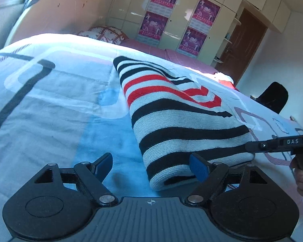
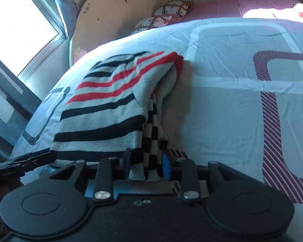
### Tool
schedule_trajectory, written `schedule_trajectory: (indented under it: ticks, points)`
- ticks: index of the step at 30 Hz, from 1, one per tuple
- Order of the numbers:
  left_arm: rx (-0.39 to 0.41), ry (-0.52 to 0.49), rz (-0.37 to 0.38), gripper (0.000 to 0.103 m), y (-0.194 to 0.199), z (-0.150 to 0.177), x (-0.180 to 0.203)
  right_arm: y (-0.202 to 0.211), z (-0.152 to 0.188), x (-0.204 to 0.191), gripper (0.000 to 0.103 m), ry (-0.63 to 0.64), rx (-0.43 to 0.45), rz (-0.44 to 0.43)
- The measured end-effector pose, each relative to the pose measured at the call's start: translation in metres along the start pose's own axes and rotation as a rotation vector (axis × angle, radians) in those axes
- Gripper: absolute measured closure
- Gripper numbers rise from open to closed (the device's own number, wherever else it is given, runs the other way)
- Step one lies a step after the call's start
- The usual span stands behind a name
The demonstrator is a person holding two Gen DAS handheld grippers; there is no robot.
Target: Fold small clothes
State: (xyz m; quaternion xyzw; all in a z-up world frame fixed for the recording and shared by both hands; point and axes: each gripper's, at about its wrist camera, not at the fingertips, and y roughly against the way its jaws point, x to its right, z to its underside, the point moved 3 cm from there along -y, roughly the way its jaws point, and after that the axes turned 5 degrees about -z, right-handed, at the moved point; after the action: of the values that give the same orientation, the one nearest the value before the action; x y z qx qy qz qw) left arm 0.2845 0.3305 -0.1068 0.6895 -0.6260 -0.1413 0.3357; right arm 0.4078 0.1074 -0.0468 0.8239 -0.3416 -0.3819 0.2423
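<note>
One striped garment (image 1: 177,121) folded on pale-blue bedspread (image 1: 50,111), wardrobe (image 1: 192,10) behind

A bed (image 1: 50,104) with a pale blue patterned cover stands against a rounded headboard (image 2: 119,14), with patterned pillows (image 2: 163,18) near it, a window (image 2: 18,24) beside it, and a postered wardrobe (image 1: 194,14) and brown door (image 1: 242,42) beyond.
</note>
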Motion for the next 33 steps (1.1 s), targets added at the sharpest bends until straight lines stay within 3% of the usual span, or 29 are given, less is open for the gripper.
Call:
schedule_trajectory:
  ticks: [1, 2, 4, 7, 10, 12, 15, 19, 22, 27, 33]
  points:
    - [0.02, -0.02, -0.05, 0.0, 0.01, 0.002, 0.005, 0.011, 0.001, -0.005, 0.06, 0.018, 0.025, 0.028]
    - [0.054, -0.04, -0.109, 0.0, 0.023, 0.004, 0.013, 0.025, 0.004, -0.01, 0.04, 0.043, 0.057, 0.067]
    - [0.071, -0.074, -0.146, 0.0, 0.041, 0.011, 0.027, 0.052, 0.012, -0.018, 0.022, 0.087, 0.109, 0.108]
    - [0.044, -0.06, -0.156, 0.0, 0.067, 0.024, 0.049, 0.092, 0.036, -0.03, 0.019, 0.135, 0.138, 0.174]
    - [0.056, -0.057, -0.162, 0.0, 0.099, 0.042, 0.079, 0.133, 0.07, -0.043, 0.005, 0.17, 0.164, 0.233]
    - [0.08, -0.042, -0.168, 0.0, 0.128, 0.055, 0.103, 0.158, 0.095, -0.053, 0.003, 0.195, 0.164, 0.247]
    - [0.145, -0.017, -0.085, 0.0, 0.176, 0.075, 0.139, 0.195, 0.131, -0.065, 0.001, 0.212, 0.206, 0.275]
    - [0.185, -0.079, -0.14, 0.0, 0.227, 0.103, 0.175, 0.241, 0.17, -0.079, 0.0, 0.208, 0.292, 0.359]
    - [0.215, -0.124, -0.146, 0.0, 0.266, 0.125, 0.191, 0.27, 0.194, -0.092, 0.0, 0.21, 0.302, 0.393]
    - [0.236, -0.147, -0.148, 0.0, 0.314, 0.147, 0.207, 0.306, 0.225, -0.107, 0.0, 0.201, 0.326, 0.412]
    - [0.274, -0.156, -0.13, 0.0, 0.349, 0.156, 0.218, 0.322, 0.231, -0.125, 0.0, 0.239, 0.373, 0.444]
